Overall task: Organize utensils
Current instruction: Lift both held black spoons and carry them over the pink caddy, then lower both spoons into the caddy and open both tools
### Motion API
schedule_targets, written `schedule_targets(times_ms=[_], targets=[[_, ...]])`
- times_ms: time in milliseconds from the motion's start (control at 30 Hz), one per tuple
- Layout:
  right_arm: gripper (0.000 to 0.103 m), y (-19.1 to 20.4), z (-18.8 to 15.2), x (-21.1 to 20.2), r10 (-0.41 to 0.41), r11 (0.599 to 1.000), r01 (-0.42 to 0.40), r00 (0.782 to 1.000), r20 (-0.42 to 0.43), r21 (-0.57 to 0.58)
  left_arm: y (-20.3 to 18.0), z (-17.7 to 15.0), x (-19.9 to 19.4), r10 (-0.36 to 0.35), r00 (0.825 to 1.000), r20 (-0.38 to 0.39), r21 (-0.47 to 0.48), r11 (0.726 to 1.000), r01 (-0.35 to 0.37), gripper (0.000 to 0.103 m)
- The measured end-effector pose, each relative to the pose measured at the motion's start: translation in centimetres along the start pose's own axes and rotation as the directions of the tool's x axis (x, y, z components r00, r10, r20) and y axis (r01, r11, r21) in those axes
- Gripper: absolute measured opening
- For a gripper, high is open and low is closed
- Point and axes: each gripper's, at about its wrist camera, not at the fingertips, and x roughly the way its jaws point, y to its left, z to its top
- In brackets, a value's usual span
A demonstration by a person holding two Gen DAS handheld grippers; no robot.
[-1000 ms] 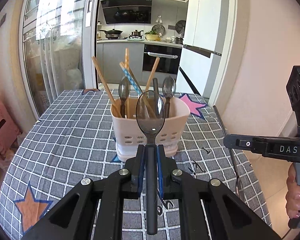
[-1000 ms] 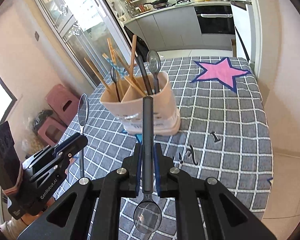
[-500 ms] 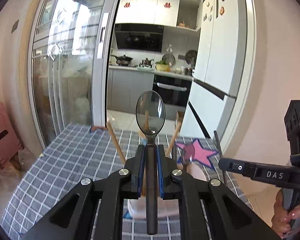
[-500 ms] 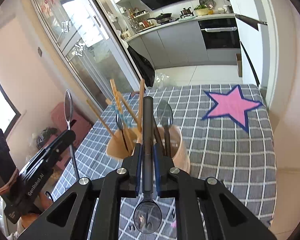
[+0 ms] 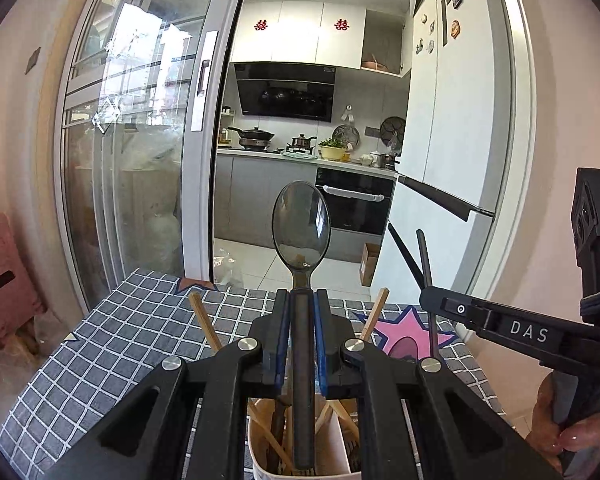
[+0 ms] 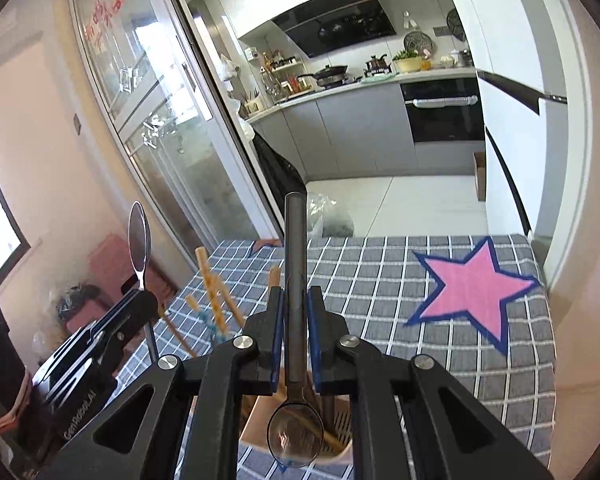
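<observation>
Both tools are clamped on spoons right above the utensil holder point(image 5: 300, 452) on the checkered table point(image 6: 420, 280). Left tool point(image 5: 300, 340) grips a dark spoon point(image 5: 301, 224) bowl-up; right tool point(image 6: 294, 336) pinches its spoon point(image 6: 295, 438) bowl-down over the holder. Chopsticks point(image 6: 214, 300) stick out of the holder.

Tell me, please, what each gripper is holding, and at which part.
Left gripper holds a spoon by its handle, bowl up. Right gripper holds another spoon by its handle, bowl down.
</observation>
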Motion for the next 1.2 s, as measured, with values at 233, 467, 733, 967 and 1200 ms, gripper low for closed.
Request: schedule_targets(times_ms=[233, 467, 733, 967, 1200], targets=[[0.012, 0.4, -1.6, 1.6, -0.039, 0.996, 0.047, 0.994, 0.102, -0.078, 0.1, -1.7, 0.9, 0.003, 0.998, 0.067, -0.020, 1.000, -0.001, 0.042], [0.012, 1.0, -4.2, 1.7, -0.056, 0.985, 0.084, 0.982, 0.182, -0.149, -0.6, -4.5, 0.9, 0.034, 0.993, 0.113, 0.012, 0.999, -0.036, 0.043], [0.012, 1.7, -6.8, 1.6, -0.069, 0.967, 0.116, 0.976, 0.207, -0.226, -1.0, -7.2, 1.7, 0.060, 0.997, 0.047, 0.050, 0.997, -0.063, 0.043], [0.012, 1.9, -8.2, 1.2, -0.077, 0.956, 0.123, 0.981, 0.176, -0.268, -1.0, -8.2, 1.5, 0.083, 0.996, 0.006, 0.073, 0.994, -0.084, 0.043], [0.013, 2.0, -8.8, 0.8, -0.084, 0.959, 0.120, 0.986, 0.146, -0.259, -1.2, -8.3, 0.9, 0.091, 0.996, 0.008, 0.102, 0.991, -0.091, 0.043]])
